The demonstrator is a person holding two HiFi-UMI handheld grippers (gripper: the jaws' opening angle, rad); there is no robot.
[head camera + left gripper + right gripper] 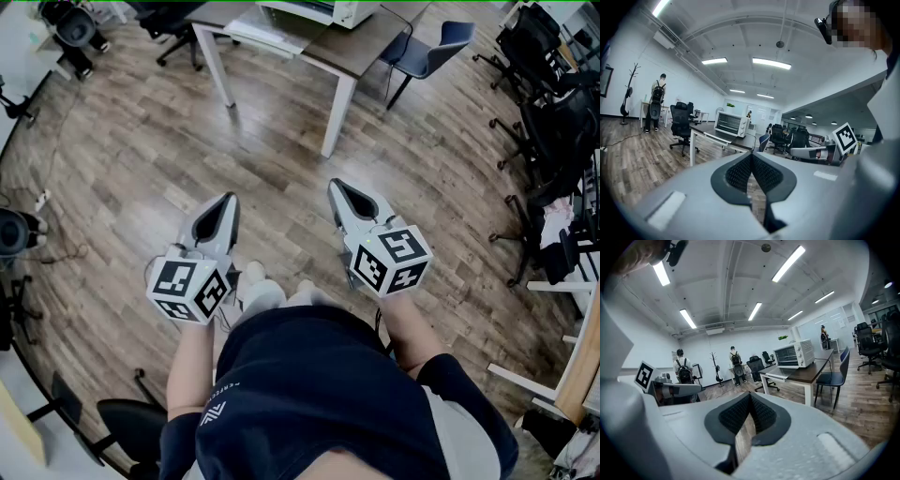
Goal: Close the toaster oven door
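Observation:
The white toaster oven (319, 11) stands on a brown table with white legs (366, 47) at the far end of the wooden floor. Seen from the left gripper view, the oven (731, 124) has its door (717, 135) folded down flat in front; the right gripper view shows the oven (793, 354) and its lowered door (780, 372) as well. Both grippers are held at waist height, well short of the table. My left gripper (228, 199) (751, 154) is shut and empty. My right gripper (335, 185) (750, 394) is shut and empty too.
A blue chair (427, 52) stands at the table's right side. Black office chairs (548, 56) crowd the right edge, another (131, 427) sits at lower left. A person with a backpack (657, 101) and a coat rack (629, 89) stand far off.

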